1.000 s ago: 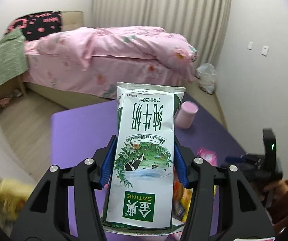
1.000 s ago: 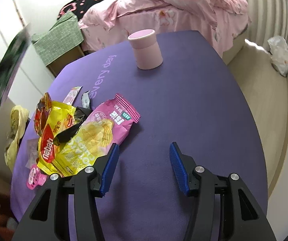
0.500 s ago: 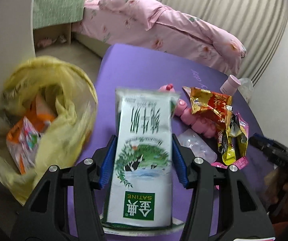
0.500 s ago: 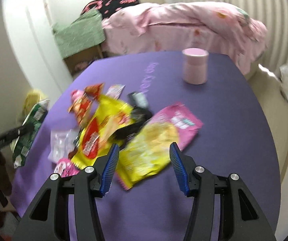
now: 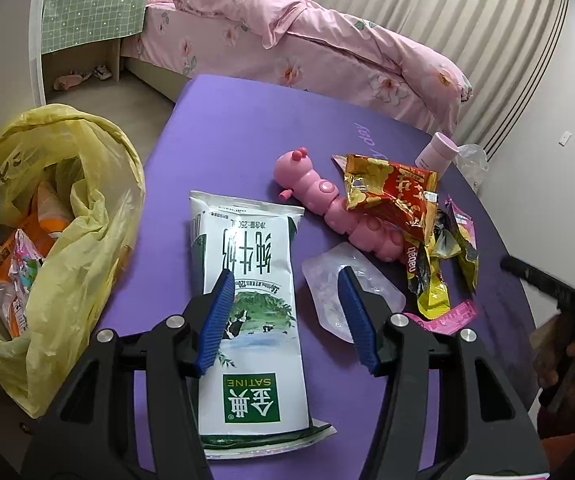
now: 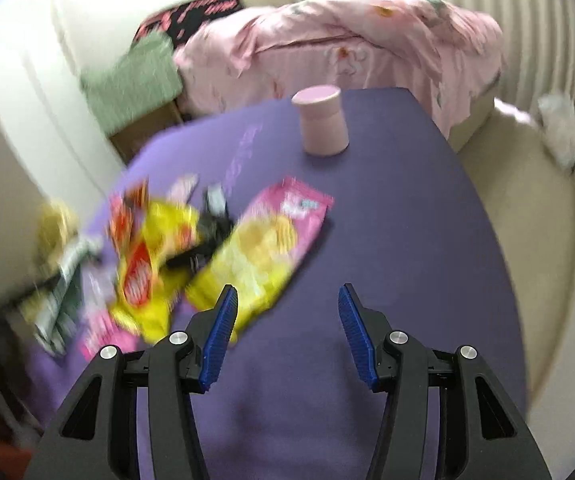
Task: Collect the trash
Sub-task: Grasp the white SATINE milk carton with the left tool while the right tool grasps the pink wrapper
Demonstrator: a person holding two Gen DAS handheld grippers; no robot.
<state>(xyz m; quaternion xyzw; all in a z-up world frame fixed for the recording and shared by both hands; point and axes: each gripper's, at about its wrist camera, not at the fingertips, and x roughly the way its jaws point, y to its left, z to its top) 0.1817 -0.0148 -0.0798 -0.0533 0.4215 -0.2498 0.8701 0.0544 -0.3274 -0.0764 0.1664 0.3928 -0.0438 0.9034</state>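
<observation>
The left claw (image 5: 287,312) stands spread, the white milk carton (image 5: 247,304) against only its left pad, just right of the yellow trash bag (image 5: 87,240) (wrappers inside), while the right claw (image 6: 285,330) gapes empty over the purple table (image 6: 387,240).

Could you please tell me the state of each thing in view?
Carton: flattened, between the left claw's pads.
Left claw: open.
Right claw: open, empty.
Bag: open, partly filled.
Cup: standing.
Red wrapper: crumpled.
</observation>
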